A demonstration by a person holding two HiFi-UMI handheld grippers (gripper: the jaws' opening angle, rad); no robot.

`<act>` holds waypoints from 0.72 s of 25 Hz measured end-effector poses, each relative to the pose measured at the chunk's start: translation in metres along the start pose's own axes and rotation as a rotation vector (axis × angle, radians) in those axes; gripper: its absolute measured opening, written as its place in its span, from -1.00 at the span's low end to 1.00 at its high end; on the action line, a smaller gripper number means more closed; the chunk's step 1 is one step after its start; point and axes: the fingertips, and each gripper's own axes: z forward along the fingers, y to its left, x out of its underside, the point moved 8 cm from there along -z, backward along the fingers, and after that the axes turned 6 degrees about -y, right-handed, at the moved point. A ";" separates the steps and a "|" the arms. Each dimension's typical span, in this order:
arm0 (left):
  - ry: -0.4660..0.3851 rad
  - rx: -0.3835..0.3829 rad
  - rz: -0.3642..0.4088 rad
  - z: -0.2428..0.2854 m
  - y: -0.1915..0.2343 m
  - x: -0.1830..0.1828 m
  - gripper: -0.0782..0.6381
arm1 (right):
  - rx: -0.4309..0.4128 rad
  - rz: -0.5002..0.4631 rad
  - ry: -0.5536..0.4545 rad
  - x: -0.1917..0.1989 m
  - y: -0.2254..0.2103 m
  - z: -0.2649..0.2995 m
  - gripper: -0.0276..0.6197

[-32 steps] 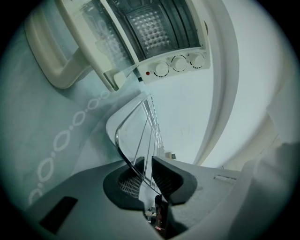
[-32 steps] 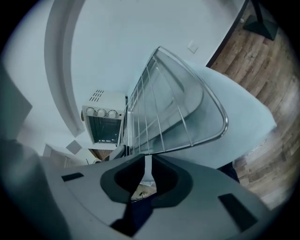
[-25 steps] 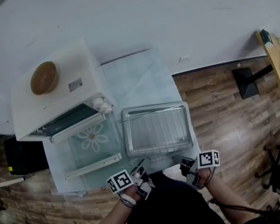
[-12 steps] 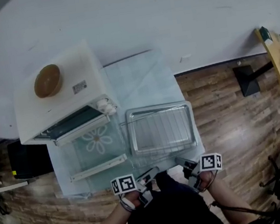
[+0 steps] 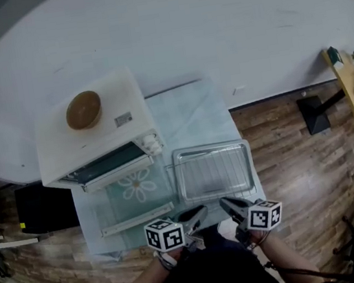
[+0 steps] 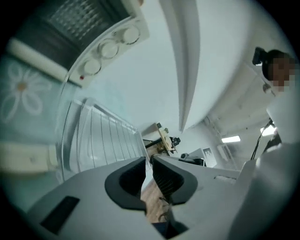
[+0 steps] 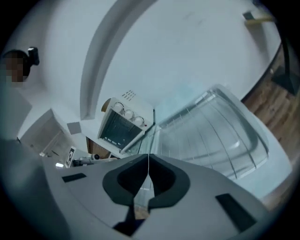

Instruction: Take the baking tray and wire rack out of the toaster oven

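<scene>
Since a second ago, both grippers are raised and drawn back from the near rim of the baking tray (image 5: 180, 177), which is left unmoved beside the toaster oven (image 5: 99, 142). The left gripper (image 5: 199, 213) is seen closing, with a narrow gap left between its jaws and nothing held in it. The right gripper (image 5: 226, 202) is shut tight on nothing. Both are held just in front of the tray, off the oven's right front corner. The tray is laid flat on the pale mat (image 5: 189, 110), just right of the oven's lowered door (image 5: 136, 199), with the wire rack (image 5: 215, 173) lying in it. The removal step is judged done, since both pieces are out of the oven. What remains may be a parting of rack from tray, for which the jaws would need to be opened and brought to the rack's near wire. The tray's long axis is run parallel to the oven's front, its short sides turned toward the door and away from it.
</scene>
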 end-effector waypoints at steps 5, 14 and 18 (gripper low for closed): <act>-0.130 -0.086 0.286 -0.028 -0.014 -0.078 -0.75 | 0.017 -0.269 -0.170 -0.054 0.046 0.015 -0.91; -0.327 -0.278 0.695 -0.092 -0.049 -0.180 -0.76 | 0.131 -0.847 -0.412 -0.140 0.150 0.020 -0.91; -0.422 -0.296 0.809 -0.110 -0.076 -0.202 -0.76 | 0.165 -0.987 -0.484 -0.151 0.195 0.020 -0.91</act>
